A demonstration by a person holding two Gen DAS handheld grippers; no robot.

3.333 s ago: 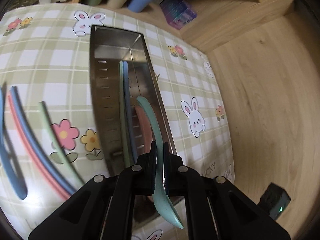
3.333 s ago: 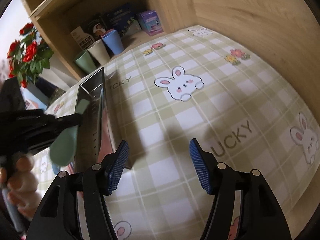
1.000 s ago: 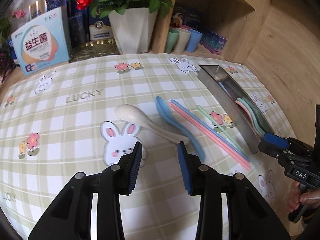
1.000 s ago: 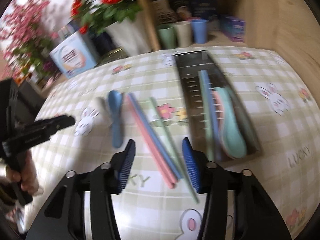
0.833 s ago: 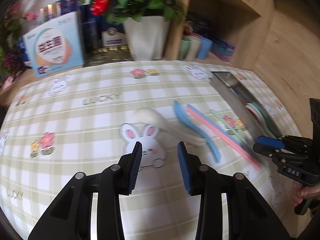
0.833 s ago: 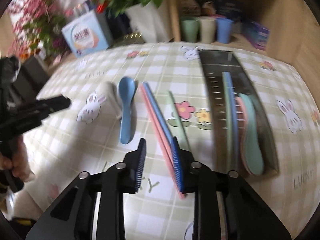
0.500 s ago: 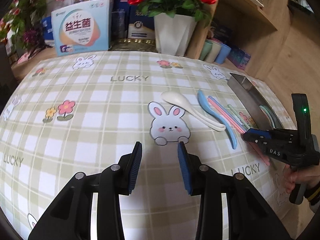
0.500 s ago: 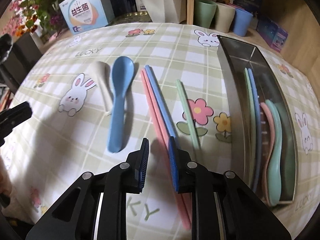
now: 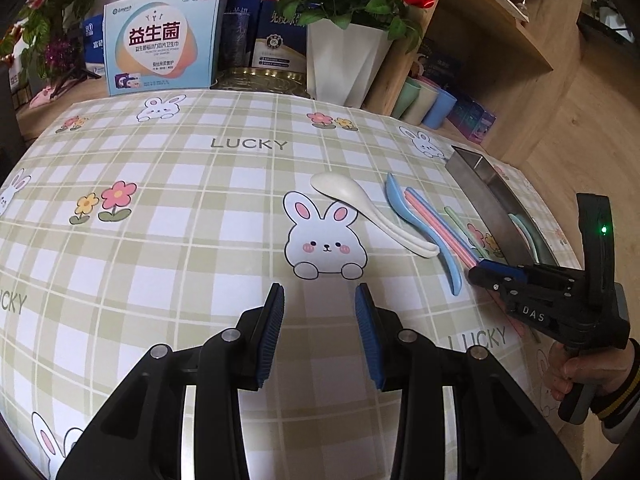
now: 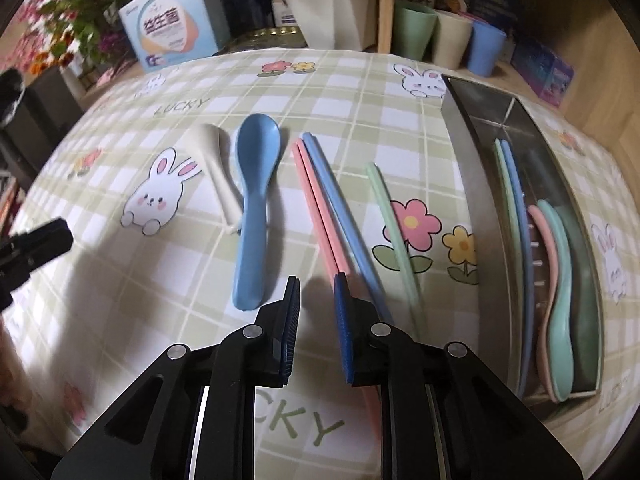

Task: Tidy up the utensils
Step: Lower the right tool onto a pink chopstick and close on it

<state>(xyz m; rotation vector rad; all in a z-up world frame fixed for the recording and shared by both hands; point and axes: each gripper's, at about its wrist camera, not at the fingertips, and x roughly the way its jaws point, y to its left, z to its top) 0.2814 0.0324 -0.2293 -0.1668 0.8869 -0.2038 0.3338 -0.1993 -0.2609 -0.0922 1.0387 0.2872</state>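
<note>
On the checked cloth lie a white spoon (image 10: 218, 168), a blue spoon (image 10: 254, 184), a pink chopstick (image 10: 316, 208), a blue chopstick (image 10: 340, 200) and a green chopstick (image 10: 392, 224). My right gripper (image 10: 317, 292) hangs low over the near end of the pink and blue chopsticks. Its jaws are closing, and only cloth shows in the gap. The pink chopstick runs under the right finger. My left gripper (image 9: 320, 300) is open and empty, near a bunny print and left of the white spoon (image 9: 360, 204). The steel tray (image 10: 472, 184) holds two chopsticks and a pink and a teal spoon (image 10: 560, 300).
A white flower pot (image 9: 344, 64), a blue-and-white box (image 9: 160, 44) and three cups (image 10: 452, 36) stand along the back edge by a wooden shelf. A hand (image 9: 572, 372) holds the right gripper (image 9: 480, 270) at the cloth's right edge.
The right gripper has dropped toward the chopsticks and its jaws have narrowed. The left gripper has drawn back leftward from the utensils. The teal spoon it held earlier now lies in the tray.
</note>
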